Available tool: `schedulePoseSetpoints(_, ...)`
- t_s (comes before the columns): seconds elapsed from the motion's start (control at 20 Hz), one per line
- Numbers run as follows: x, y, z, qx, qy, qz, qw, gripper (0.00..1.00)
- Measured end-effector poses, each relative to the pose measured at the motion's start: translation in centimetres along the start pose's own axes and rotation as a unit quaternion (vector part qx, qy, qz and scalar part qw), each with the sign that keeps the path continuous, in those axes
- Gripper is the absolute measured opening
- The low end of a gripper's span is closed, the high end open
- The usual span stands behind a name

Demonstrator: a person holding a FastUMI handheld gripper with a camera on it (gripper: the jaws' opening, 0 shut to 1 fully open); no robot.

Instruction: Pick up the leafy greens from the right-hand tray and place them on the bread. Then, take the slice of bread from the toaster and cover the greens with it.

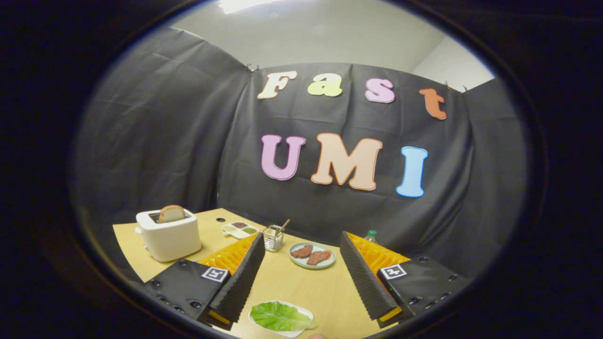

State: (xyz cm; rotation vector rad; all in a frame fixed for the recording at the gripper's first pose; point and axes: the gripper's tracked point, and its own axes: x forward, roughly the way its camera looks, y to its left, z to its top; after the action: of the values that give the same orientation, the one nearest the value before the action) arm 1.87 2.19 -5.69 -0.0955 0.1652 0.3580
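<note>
Leafy greens lie flat on a white tray on the wooden table, low between your gripper fingers and nearer to you than their tips, closer to the left finger. Your jaws stand wide open, holding nothing, with bare tabletop between them. Just beyond the fingertips, roughly midway between them, you have a pale round plate carrying two reddish-brown pieces of meat. Left of that plate, near the left fingertip, stands a small wire holder with a utensil handle sticking out, and past it a small divided dish with dark and green fillings. Further left sits the white toaster, with a slice of bread standing upright in its slot. Behind the right finger you can see a green bottle cap.
</note>
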Motion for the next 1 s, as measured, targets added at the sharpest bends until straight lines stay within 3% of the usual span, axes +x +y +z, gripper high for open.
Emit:
schedulePoseSetpoints(0.3, 1.2, 0.8, -2.6, -0.033, 0.044, 0.078, 0.995, 1.00)
schedulePoseSetpoints(1.0, 3.7, 1.5, -10.1, -0.117, 0.121, 0.180, 0.969, 1.00)
